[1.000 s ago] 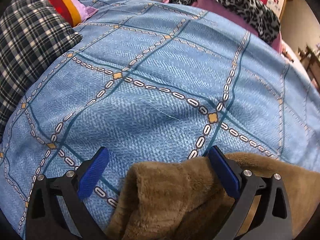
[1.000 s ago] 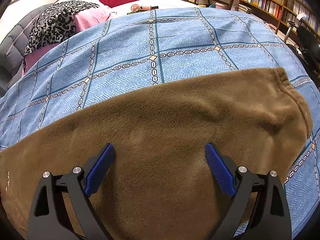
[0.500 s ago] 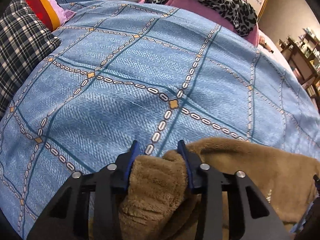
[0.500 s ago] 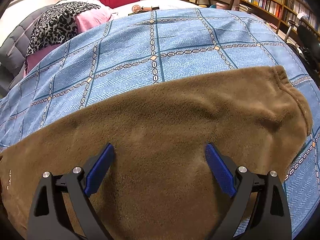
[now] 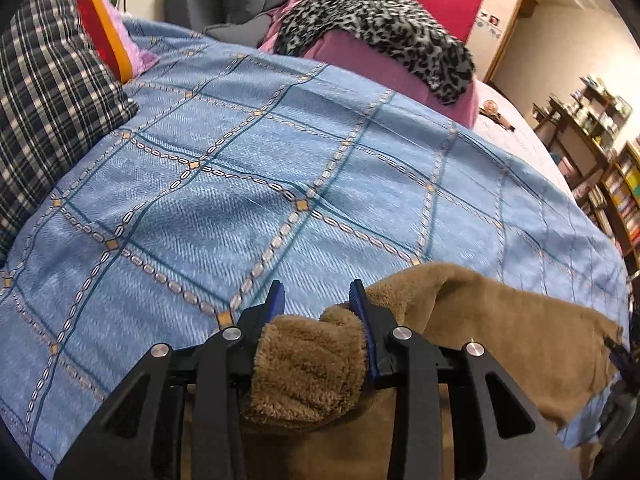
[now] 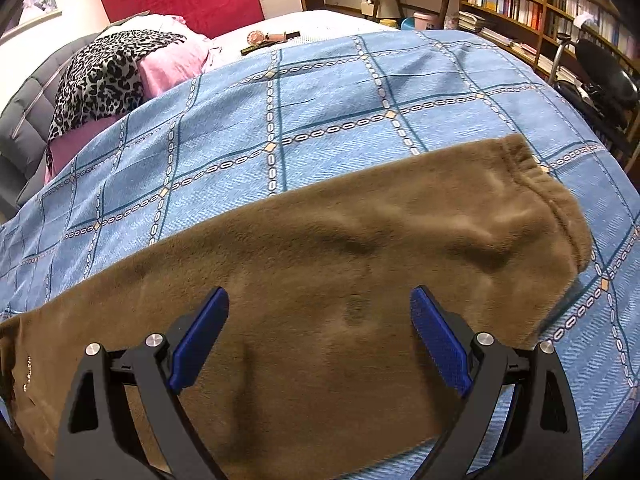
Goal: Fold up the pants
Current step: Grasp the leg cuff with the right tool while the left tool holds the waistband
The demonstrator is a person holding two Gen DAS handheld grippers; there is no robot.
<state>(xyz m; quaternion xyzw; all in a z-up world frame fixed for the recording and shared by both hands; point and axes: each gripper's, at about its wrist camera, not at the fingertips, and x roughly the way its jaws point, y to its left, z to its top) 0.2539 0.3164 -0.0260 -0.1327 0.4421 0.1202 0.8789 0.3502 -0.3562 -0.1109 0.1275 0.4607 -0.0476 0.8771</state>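
Observation:
Brown fleece pants (image 6: 360, 248) lie across a blue patterned bedspread (image 6: 320, 104), the elastic waistband at the right in the right wrist view. My left gripper (image 5: 318, 296) is closing its jaws on a bunched end of the pants (image 5: 308, 364) and holds it lifted off the bedspread (image 5: 240, 184); the fleece fills the gap between the blue pads. My right gripper (image 6: 320, 312) is open, hovering over the middle of the pants with nothing between its fingers.
A plaid pillow (image 5: 48, 92) and a red-orange cushion (image 5: 100, 28) lie at the far left. A leopard-print cloth (image 5: 380, 16) over pink fabric sits at the head of the bed. Bookshelves (image 6: 560, 4) and a chair (image 6: 600, 80) stand to the right.
The left gripper went from wide open around the pants' end to shut on it, then lifted and swung right with the fleece. The right gripper rose slightly and stayed open.

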